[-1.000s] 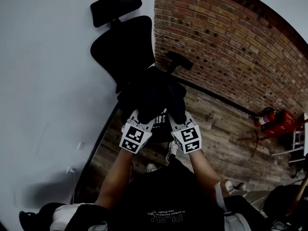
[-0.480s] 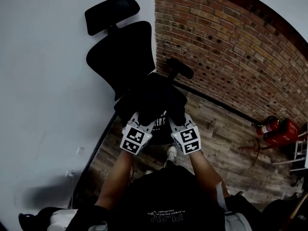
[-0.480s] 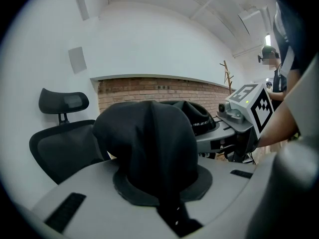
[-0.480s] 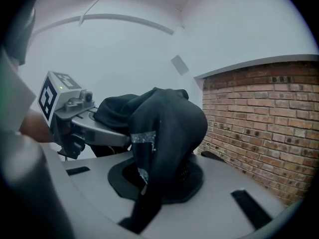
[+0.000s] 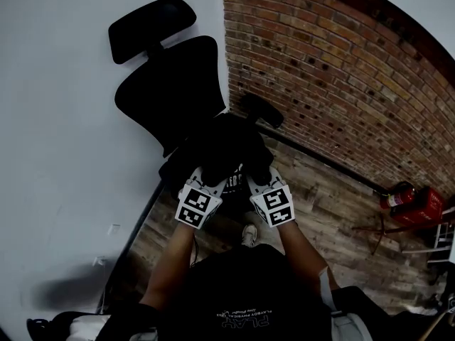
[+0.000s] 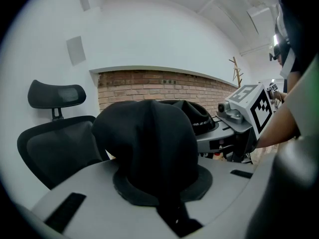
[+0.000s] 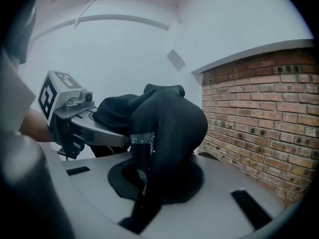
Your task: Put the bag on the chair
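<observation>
A black bag (image 5: pixel 229 150) hangs bunched in front of me, gripped from both sides. My left gripper (image 5: pixel 205 177) is shut on its left part, my right gripper (image 5: pixel 257 176) on its right part. In the left gripper view the black fabric (image 6: pixel 149 148) fills the gap between the jaws; in the right gripper view the fabric (image 7: pixel 169 133) does the same. The fingertips are buried in cloth. The black office chair (image 5: pixel 175 87) with its headrest (image 5: pixel 152 20) stands just beyond the bag, against the white wall. The bag hides most of the seat.
A brick wall (image 5: pixel 334 69) runs along the right, meeting a white wall (image 5: pixel 57 119) on the left. The chair's armrest (image 5: pixel 260 109) juts out beside the bag. Red fire extinguishers (image 5: pixel 409 199) lie on the wooden floor (image 5: pixel 334 204) at far right. My shoe (image 5: pixel 249 234) shows below the grippers.
The chair now sits further left in the head view and its headrest lower. Both grippers keep the same hold on the bag, shifted slightly left.
</observation>
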A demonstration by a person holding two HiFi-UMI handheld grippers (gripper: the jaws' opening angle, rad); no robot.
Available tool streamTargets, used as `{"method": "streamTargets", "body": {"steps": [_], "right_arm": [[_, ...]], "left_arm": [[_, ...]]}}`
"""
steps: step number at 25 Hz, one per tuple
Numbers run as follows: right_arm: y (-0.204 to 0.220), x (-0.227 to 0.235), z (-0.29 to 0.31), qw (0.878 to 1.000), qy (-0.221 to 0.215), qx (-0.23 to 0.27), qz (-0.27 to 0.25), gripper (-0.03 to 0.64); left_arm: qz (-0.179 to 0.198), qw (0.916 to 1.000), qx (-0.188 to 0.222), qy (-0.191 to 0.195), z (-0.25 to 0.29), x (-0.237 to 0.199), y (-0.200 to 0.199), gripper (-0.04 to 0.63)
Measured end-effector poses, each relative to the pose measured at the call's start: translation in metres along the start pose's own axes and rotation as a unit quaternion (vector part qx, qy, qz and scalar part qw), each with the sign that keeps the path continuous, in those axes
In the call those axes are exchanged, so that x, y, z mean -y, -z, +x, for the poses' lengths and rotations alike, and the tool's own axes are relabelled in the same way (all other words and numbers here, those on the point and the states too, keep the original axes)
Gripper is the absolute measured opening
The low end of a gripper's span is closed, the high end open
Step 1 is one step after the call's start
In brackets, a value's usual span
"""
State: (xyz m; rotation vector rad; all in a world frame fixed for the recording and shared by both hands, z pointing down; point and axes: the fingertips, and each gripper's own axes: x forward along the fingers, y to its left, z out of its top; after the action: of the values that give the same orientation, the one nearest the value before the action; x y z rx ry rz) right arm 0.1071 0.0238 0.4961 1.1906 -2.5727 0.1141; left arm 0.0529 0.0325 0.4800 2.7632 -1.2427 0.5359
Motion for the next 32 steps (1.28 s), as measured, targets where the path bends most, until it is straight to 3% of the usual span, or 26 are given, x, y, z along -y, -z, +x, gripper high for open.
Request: {"method": "streamTargets", "body": {"steps": [16, 32], "right_arm": [[-0.004, 0.073, 0.051, 0.998, -0.055, 0.002, 0.008, 0.044], [-0.030, 0.091, 0.130, 0.995, -0.098, 0.004, -0.012, 0.044]], "left_arm": [[-0.019, 0.9988, -0.023, -0.040, 0.079, -0.036, -0.015, 0.061], [-0.029, 0.9963, -0.027, -0.077, 0.104, -0.110, -0.019, 0.063]]}}
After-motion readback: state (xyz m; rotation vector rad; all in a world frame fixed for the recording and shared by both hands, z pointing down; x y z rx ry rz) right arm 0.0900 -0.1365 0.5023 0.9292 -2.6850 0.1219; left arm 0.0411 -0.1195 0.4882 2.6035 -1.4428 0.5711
